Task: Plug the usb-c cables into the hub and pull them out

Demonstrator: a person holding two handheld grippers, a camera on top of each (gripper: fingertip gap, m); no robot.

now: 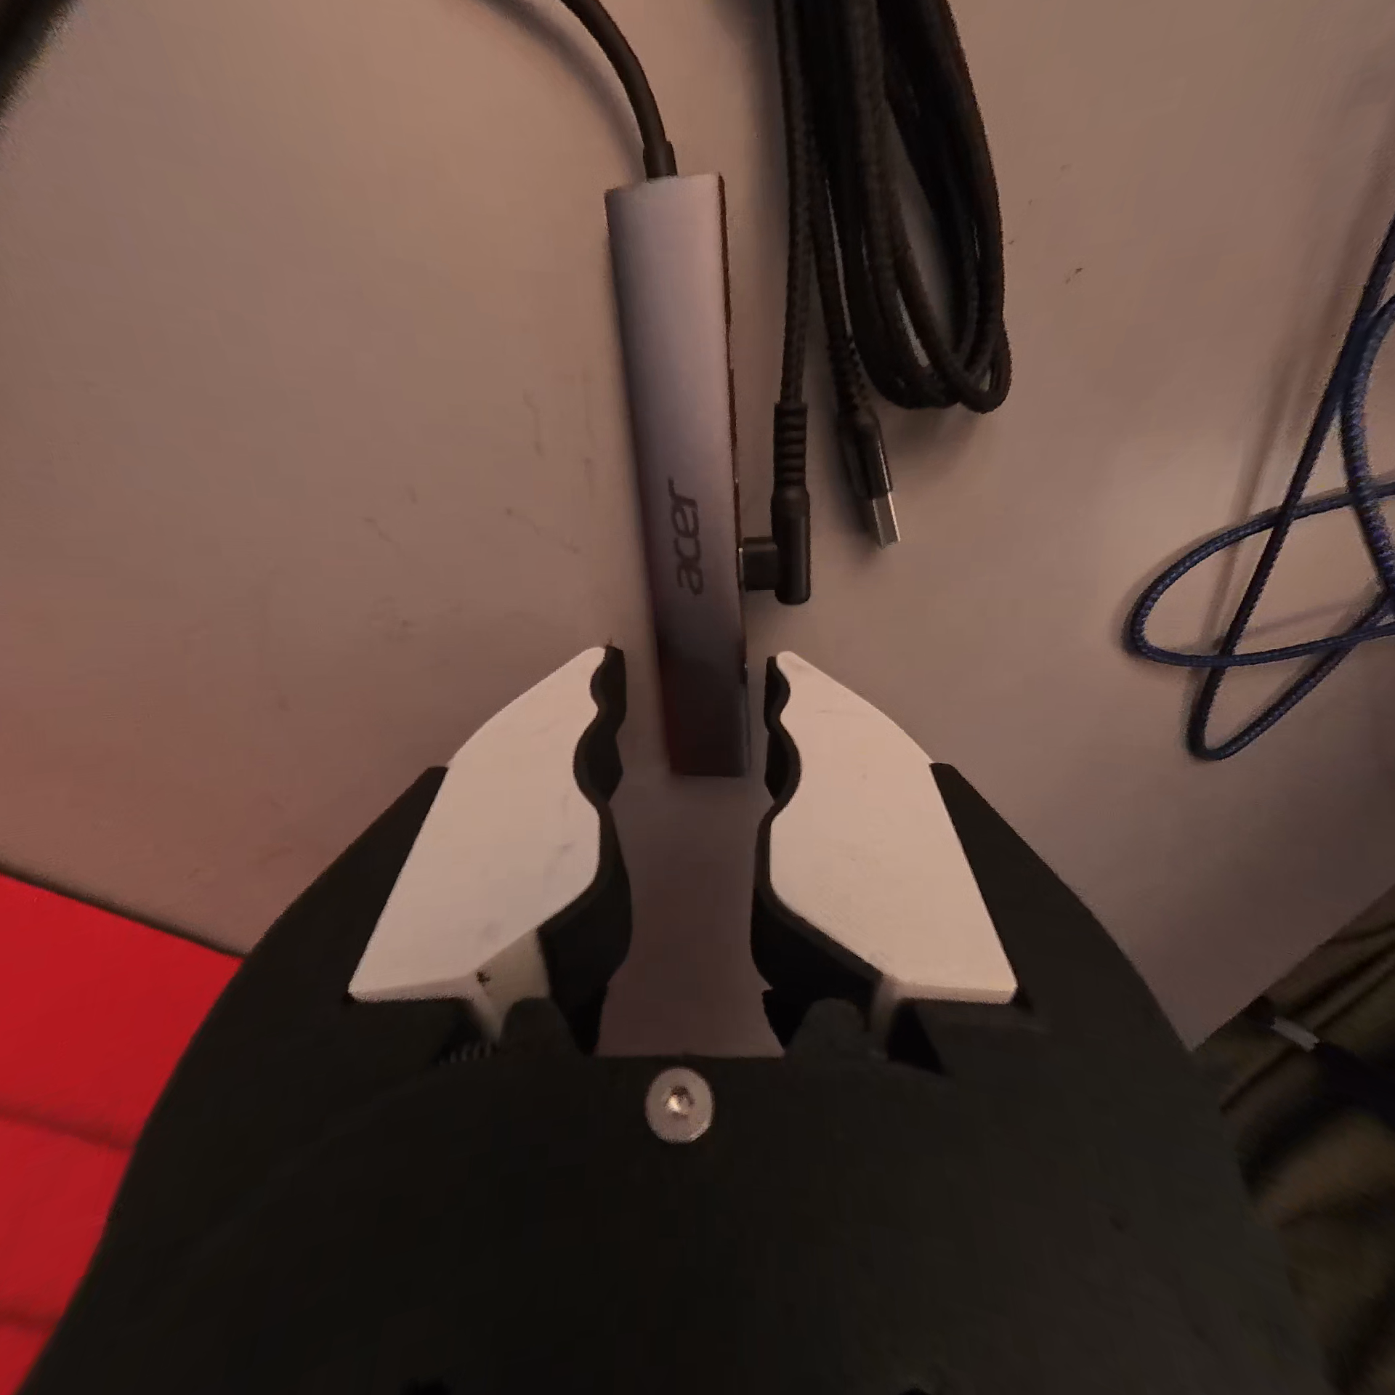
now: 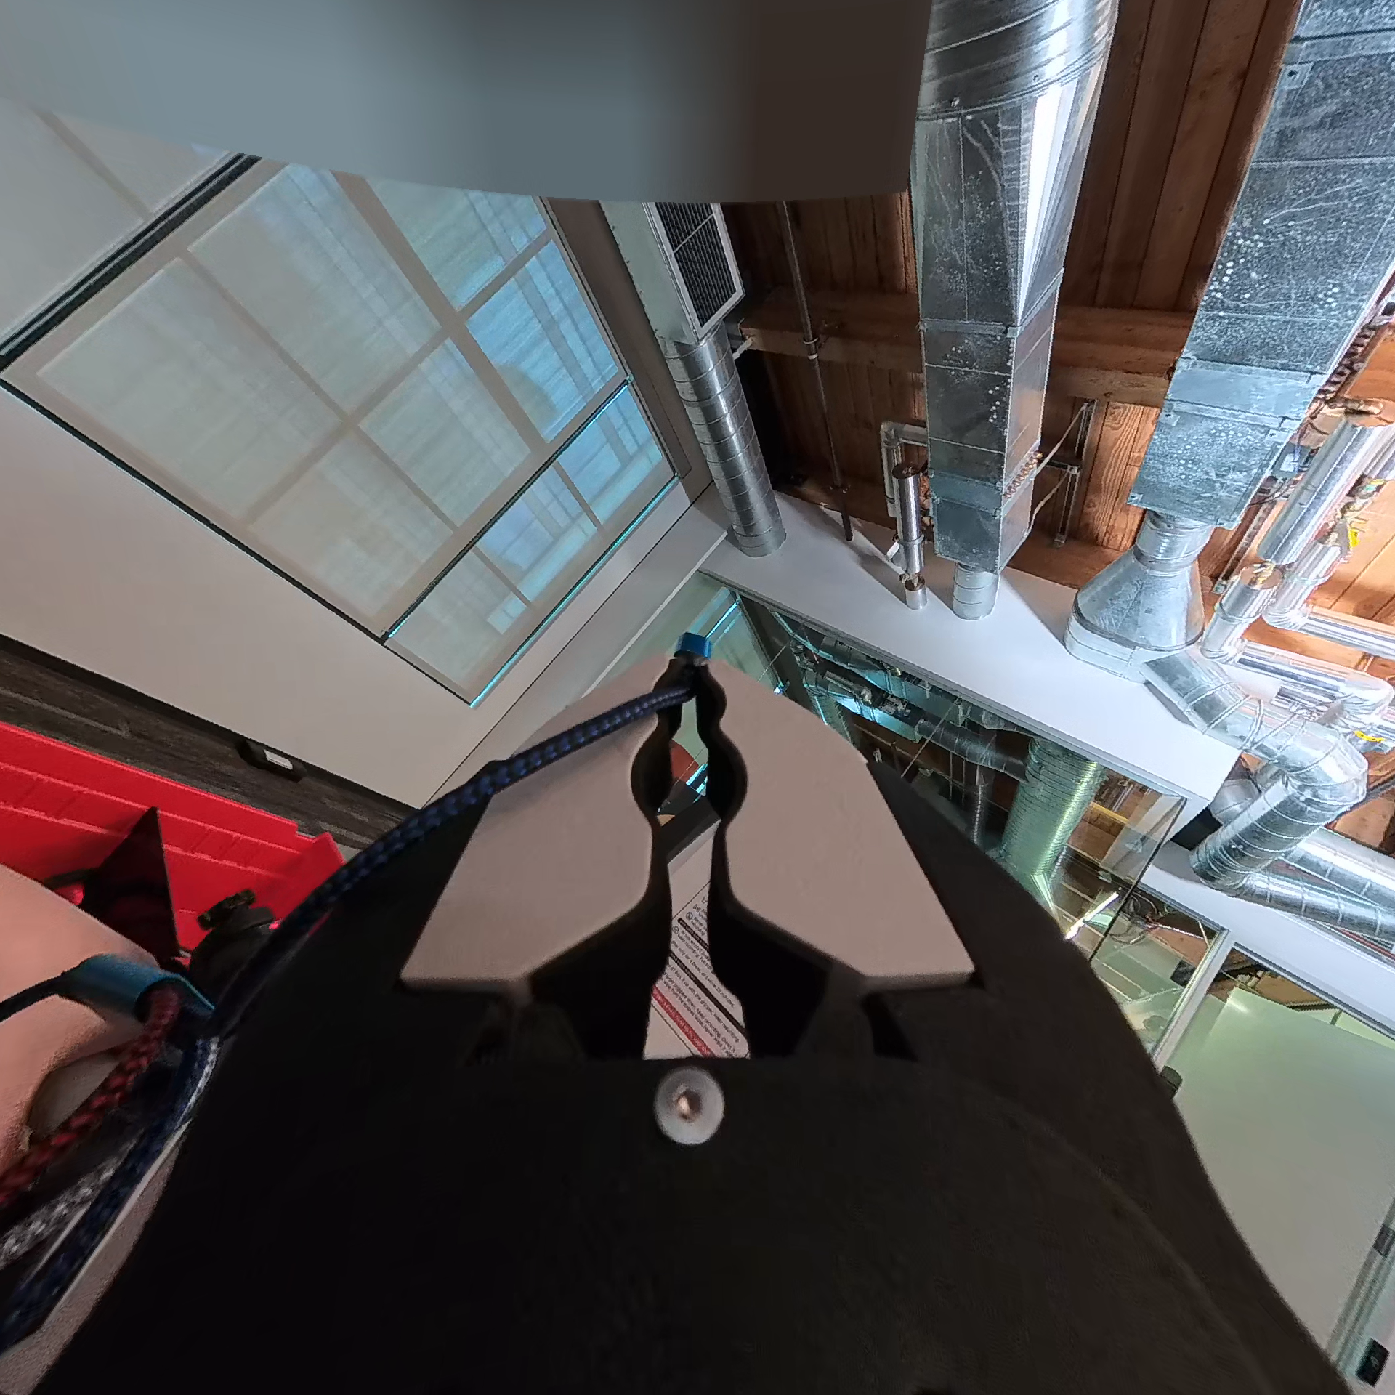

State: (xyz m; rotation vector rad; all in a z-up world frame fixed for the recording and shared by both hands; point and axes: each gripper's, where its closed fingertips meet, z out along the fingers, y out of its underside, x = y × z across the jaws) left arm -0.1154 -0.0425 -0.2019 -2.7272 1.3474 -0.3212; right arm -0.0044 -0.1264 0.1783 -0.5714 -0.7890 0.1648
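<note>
Grey hub lies on our worktop, its near end between our left hand-held gripper's spread jaws, black angled plug just beside it. Our right hand-held gripper, aimed at the ceiling, pinches the blue cable.

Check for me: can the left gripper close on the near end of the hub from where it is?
Probably yes. The left gripper is open, jaws either side of the hub end, nothing between; the angled black plug sits farther up.
</note>
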